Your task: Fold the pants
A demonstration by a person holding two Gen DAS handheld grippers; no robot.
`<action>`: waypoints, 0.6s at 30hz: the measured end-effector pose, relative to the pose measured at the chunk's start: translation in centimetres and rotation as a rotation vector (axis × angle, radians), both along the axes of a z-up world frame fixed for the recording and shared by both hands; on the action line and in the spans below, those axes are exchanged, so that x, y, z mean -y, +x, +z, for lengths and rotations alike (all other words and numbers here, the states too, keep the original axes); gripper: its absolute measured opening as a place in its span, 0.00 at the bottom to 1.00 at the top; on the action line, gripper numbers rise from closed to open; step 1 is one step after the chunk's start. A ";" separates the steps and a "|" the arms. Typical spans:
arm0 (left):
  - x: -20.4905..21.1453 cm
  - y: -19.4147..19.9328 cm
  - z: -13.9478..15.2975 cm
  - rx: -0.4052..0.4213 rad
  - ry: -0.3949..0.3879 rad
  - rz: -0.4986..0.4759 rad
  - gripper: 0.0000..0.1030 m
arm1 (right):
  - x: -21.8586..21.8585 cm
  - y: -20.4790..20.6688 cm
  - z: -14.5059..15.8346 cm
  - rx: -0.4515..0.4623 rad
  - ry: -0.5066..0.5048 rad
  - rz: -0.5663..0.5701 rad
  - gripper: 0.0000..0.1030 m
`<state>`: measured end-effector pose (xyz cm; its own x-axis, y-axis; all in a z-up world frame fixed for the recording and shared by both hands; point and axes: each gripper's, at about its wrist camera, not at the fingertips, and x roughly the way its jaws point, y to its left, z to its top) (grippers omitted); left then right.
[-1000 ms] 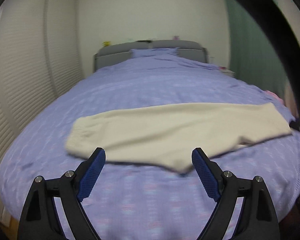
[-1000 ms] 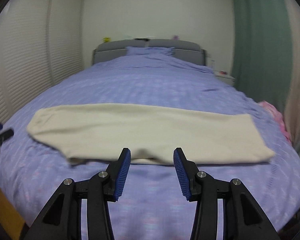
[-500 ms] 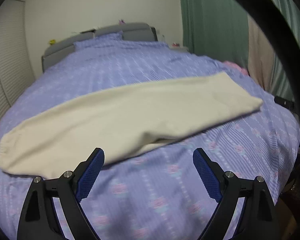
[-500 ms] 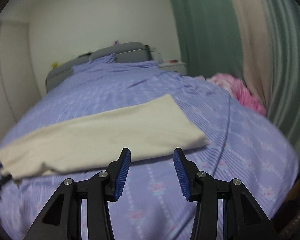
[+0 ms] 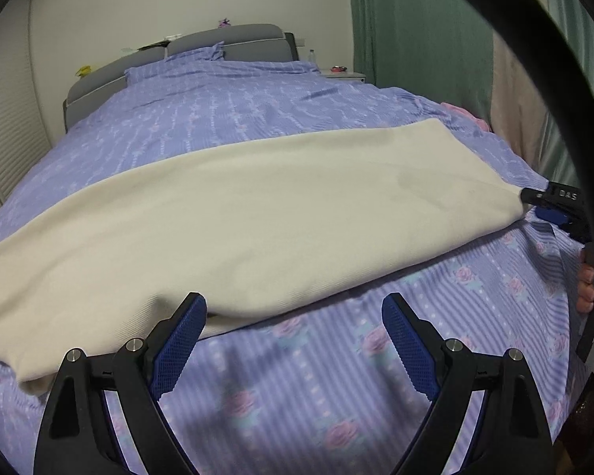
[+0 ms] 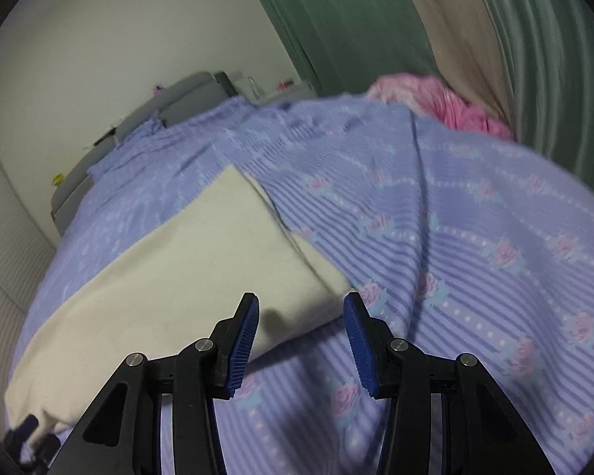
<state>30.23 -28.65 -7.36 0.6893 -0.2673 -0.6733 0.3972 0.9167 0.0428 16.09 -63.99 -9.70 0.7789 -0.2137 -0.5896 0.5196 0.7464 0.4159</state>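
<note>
Left wrist view shows you the pants [image 5: 233,221] already doubled lengthwise, one leg on the other, lying as a long cream strip across the foot end of the bed [image 5: 336,376], parallel to its foot edge. I judge that first fold done; the crosswise folds, end brought over to end, are still to come. At the strip's left end, toward the bed's left edge, your left claw [image 5: 295,344] sits low at the near edge of the cloth, jaws spread wide and gripping nothing, its left pad touching or just over the hem. Moving right along the strip, the cloth lies smooth with only faint creases, and at its far right end your right claw [image 5: 550,206] shows as a dark shape touching the corner. In the right wrist view that right claw [image 6: 301,340] is also released, jaws parted, with the near right corner of the pants [image 6: 186,277] lying between and just ahead of the pads, not yet pinched. You look set to close on both ends. The bed carries a lilac striped cover printed with roses, soft and a little rumpled near its right edge. Round the room from left: white slatted doors [image 5: 0,130], a grey headboard [image 5: 225,41] against a pale wall, a small nightstand [image 5: 342,75], green curtains [image 5: 415,23], and a pink bundle [image 6: 447,107] beside the bed's right edge.
</note>
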 end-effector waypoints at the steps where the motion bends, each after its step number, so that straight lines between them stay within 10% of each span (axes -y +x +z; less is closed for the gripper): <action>1: 0.4 0.0 0.0 0.000 0.003 -0.005 0.88 | 0.1 0.0 -0.4 0.009 0.032 0.006 0.45; 7: 2.6 -0.4 -0.2 0.004 0.021 -0.058 0.88 | 0.8 0.3 -0.4 0.053 0.053 0.050 0.11; 18: 1.5 0.5 -1.1 -0.094 -0.055 0.007 0.88 | -0.2 2.1 1.9 -0.132 -0.269 -0.016 0.05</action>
